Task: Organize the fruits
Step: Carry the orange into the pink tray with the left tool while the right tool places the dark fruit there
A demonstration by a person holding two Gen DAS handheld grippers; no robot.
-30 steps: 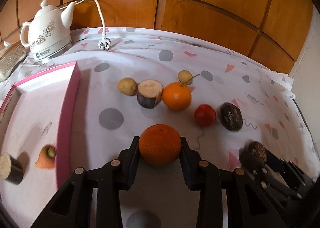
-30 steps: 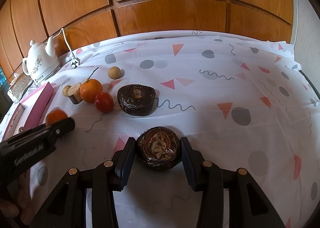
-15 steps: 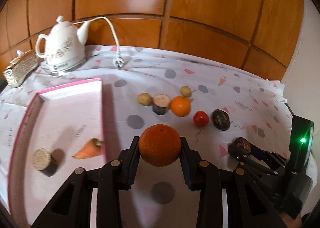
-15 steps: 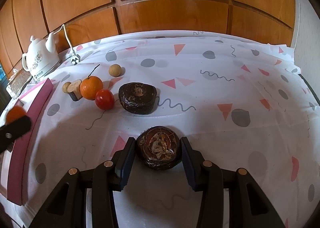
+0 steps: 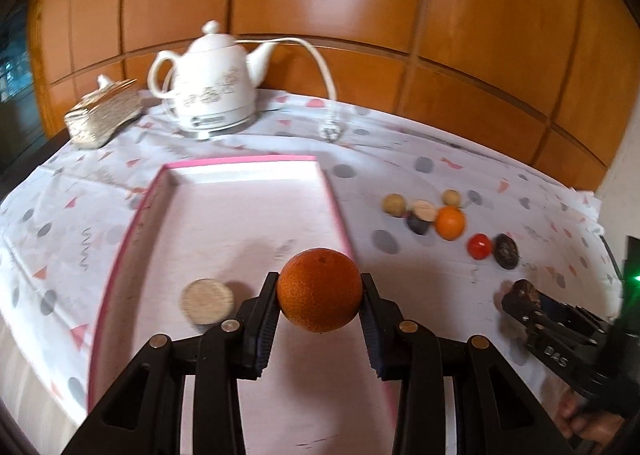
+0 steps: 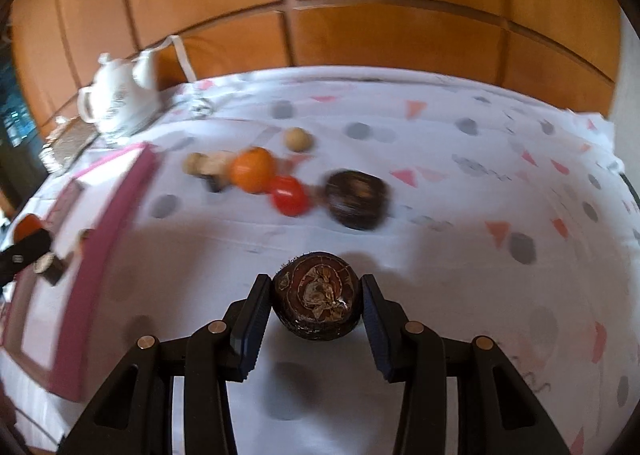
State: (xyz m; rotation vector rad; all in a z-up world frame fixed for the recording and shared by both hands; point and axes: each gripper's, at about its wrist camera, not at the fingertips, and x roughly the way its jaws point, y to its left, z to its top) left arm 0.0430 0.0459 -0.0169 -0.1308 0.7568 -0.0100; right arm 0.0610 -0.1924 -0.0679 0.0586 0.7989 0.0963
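My left gripper (image 5: 319, 295) is shut on an orange (image 5: 319, 289) and holds it above the pink-rimmed tray (image 5: 332, 191), near its right rim. A cut log-like piece (image 5: 207, 301) lies in the tray. My right gripper (image 6: 318, 305) is shut on a dark brown round fruit (image 6: 317, 306), lifted above the cloth; it also shows in the left wrist view (image 5: 524, 292). On the cloth lie a second orange (image 6: 253, 169), a red tomato (image 6: 289, 196), another dark fruit (image 6: 356, 199), two small tan fruits (image 6: 298, 139) and a cut stump (image 6: 214, 169).
A white kettle (image 5: 214, 95) with cord and plug (image 5: 330, 131) stands behind the tray. A gold tissue box (image 5: 102, 117) sits at the back left. Wood panelling backs the table. The patterned cloth (image 6: 480, 239) covers the table.
My left gripper has carried the orange left and up, from over the cloth to over the tray. My right gripper has lifted the dark fruit and swung slightly left.
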